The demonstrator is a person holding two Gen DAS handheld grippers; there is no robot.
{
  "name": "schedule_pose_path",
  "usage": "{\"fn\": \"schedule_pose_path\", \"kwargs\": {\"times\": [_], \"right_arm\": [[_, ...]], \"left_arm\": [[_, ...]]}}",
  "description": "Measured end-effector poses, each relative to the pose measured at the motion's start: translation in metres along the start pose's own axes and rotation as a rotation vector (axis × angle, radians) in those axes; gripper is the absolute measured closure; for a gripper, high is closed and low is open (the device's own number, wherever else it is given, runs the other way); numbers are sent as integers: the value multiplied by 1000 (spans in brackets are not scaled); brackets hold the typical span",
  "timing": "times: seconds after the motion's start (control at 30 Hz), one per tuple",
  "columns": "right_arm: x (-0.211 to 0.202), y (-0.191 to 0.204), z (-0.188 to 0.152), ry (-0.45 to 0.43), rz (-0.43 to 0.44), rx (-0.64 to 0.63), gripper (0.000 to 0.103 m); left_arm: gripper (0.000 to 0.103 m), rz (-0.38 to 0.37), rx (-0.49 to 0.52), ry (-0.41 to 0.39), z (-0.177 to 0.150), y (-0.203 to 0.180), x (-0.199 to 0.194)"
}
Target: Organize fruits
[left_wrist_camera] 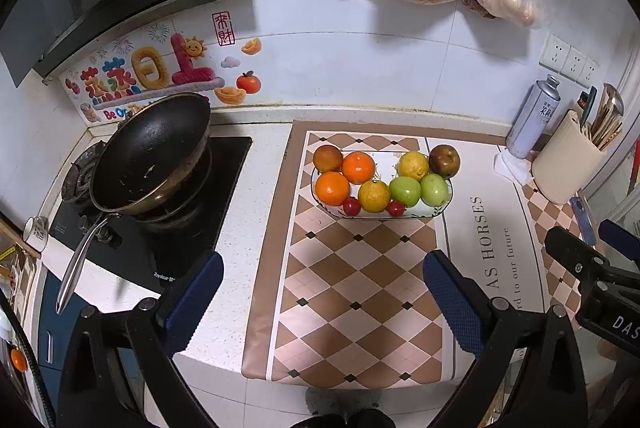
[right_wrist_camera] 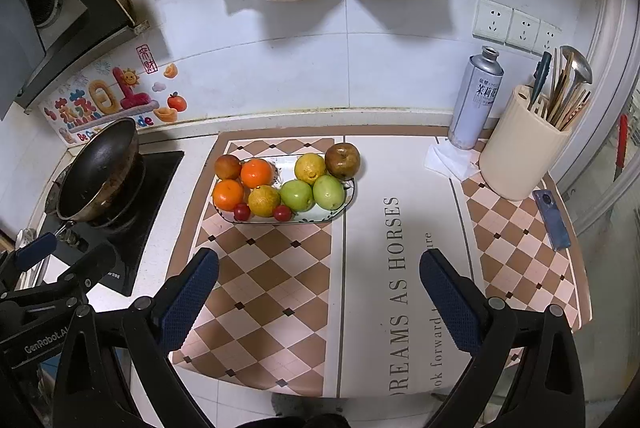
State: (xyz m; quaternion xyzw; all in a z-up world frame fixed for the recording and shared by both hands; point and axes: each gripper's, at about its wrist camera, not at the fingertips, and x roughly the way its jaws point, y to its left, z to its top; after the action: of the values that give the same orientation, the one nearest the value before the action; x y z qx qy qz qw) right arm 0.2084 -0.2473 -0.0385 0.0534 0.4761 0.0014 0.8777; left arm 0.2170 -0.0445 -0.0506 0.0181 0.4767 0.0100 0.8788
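Orange, yellow and green fruits fill the oblong plate, long axis crosswise, straight beyond the left gripper, whose jaws, like the right gripper, gape empty.

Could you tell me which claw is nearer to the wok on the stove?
The left claw. It hangs open over the counter just right of the stove, with the wok close by. The right claw, also open, hangs further right, over the mat's lettering.
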Motion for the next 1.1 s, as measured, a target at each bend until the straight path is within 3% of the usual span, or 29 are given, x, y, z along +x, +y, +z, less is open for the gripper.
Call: {"fn": "schedule_pose_path", "kwargs": {"times": [1.1], "right_arm": [[-14, -9, -6, -5, 10, -4, 1]], "left_arm": [[0, 12, -13, -27, -5, -6, -17]]}}
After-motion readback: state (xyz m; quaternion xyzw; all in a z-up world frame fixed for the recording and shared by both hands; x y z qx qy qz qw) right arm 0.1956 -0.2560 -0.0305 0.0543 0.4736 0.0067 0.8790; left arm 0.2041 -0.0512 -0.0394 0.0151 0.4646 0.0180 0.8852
